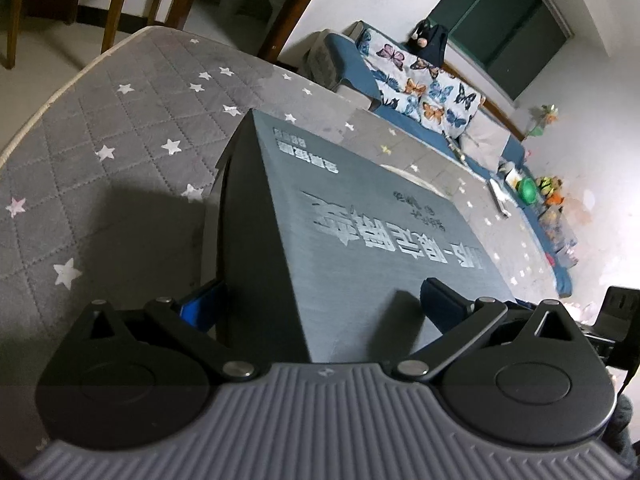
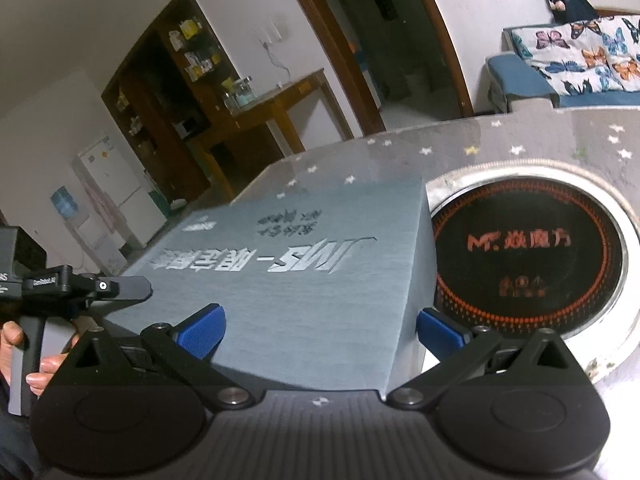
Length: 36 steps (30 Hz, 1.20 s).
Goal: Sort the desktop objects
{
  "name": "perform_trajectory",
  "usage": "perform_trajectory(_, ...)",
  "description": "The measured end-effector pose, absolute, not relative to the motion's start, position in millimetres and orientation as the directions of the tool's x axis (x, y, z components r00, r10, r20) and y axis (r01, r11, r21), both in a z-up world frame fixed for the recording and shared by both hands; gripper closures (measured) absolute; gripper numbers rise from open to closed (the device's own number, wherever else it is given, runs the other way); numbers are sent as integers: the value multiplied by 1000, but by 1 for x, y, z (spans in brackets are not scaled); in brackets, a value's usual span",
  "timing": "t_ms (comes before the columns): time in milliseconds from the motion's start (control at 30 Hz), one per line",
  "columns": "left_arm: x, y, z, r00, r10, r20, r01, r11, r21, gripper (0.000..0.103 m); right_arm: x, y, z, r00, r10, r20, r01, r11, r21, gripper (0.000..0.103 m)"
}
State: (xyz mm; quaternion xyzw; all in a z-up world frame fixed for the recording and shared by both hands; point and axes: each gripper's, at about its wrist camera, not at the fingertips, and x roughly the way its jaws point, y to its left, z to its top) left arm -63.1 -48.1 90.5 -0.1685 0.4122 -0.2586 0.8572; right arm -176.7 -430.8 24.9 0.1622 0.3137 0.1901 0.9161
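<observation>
On the starred tablecloth point(image 1: 120, 128), one grey box point(image 1: 360, 216) sits clamped between both grippers' jaws

the left gripper point(image 1: 322, 306) has a grey ribbed housing, two round black hubs and black link arms pinned with silver screws — its finger pads point(image 1: 200, 306) are blue. the right gripper point(image 2: 320, 330) is built the same, in darker grey, with brighter blue pads point(image 2: 202, 332). a hand point(image 2: 24, 354) wraps a grey handle under a black bracket with one small screw and white lettering too small to read.
</observation>
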Motion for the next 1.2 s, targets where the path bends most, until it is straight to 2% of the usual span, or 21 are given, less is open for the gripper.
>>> perform_trajectory(333, -67, -39, 91, 551, -605, -575, 338, 791, -510, 0, -181, -424, 37, 759, 440, -480, -276, 885, 375, 0)
perform_trajectory(1200, -64, -37, 95, 555, -605, -571, 387, 795, -467, 0, -185, -414, 36, 750, 434, -499, -293, 894, 339, 0)
